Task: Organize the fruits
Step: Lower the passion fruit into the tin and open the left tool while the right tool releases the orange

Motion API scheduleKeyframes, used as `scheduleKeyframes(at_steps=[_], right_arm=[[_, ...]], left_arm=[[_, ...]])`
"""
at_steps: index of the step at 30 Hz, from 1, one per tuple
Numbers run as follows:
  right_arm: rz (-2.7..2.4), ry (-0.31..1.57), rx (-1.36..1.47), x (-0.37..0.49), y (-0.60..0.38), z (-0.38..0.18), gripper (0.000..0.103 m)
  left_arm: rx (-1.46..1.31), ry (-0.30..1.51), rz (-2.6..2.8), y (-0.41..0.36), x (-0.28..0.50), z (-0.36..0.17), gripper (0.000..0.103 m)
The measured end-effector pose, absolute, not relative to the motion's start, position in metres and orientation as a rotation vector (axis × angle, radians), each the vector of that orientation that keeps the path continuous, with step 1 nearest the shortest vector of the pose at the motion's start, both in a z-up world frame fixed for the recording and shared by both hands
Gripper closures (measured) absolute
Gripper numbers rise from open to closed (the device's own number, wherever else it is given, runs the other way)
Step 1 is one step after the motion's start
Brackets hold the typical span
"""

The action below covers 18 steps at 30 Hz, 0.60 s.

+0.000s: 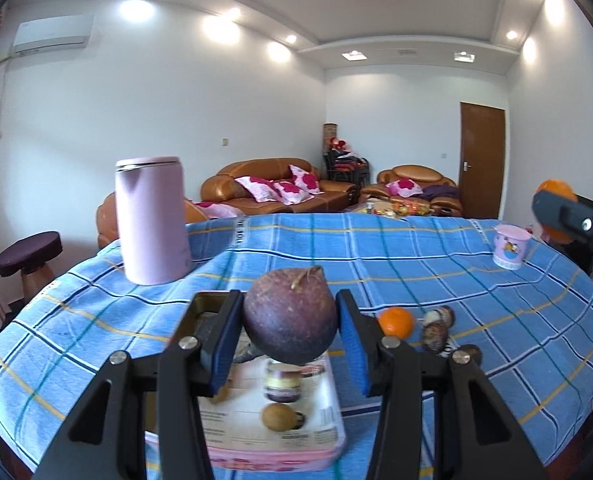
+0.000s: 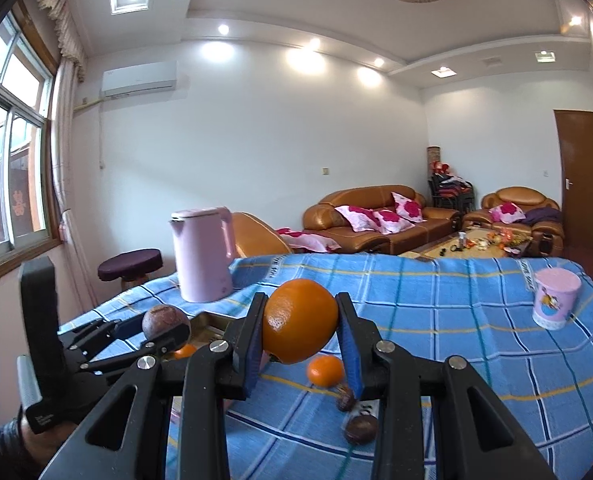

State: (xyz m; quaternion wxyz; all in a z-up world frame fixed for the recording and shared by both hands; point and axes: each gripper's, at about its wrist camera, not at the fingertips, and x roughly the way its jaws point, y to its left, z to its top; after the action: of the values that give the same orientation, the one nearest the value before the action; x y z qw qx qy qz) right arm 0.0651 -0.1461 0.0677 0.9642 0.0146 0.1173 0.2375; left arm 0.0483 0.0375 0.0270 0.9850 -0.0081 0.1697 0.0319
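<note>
My left gripper (image 1: 290,324) is shut on a dark purple passion fruit (image 1: 290,316) and holds it above a pink tray (image 1: 328,416) with a printed picture. My right gripper (image 2: 300,330) is shut on a large orange (image 2: 300,326) and holds it above the table. In the right wrist view the left gripper (image 2: 152,330) with its passion fruit (image 2: 165,322) is at the left. A small mandarin (image 1: 395,321) (image 2: 325,370) and dark passion fruits (image 1: 436,330) (image 2: 360,428) lie on the blue checked cloth (image 1: 416,248). Another small orange fruit (image 2: 184,350) shows under the left gripper.
A pink kettle (image 1: 152,220) (image 2: 204,254) stands at the table's back left. A pink cup (image 1: 510,246) (image 2: 554,298) stands at the back right. A stool (image 1: 28,258), brown sofas (image 1: 276,192) and a door (image 1: 482,160) are beyond the table.
</note>
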Motion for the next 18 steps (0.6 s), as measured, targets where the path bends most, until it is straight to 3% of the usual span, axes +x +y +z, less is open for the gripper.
scheduleKeyframes(at_steps=[18], right_arm=[[0.594, 0.341, -0.073, 0.114, -0.055, 0.052, 0.067]], left_arm=[[-0.016, 0.448, 0.154, 0.096, 0.076, 0.009, 0.054]])
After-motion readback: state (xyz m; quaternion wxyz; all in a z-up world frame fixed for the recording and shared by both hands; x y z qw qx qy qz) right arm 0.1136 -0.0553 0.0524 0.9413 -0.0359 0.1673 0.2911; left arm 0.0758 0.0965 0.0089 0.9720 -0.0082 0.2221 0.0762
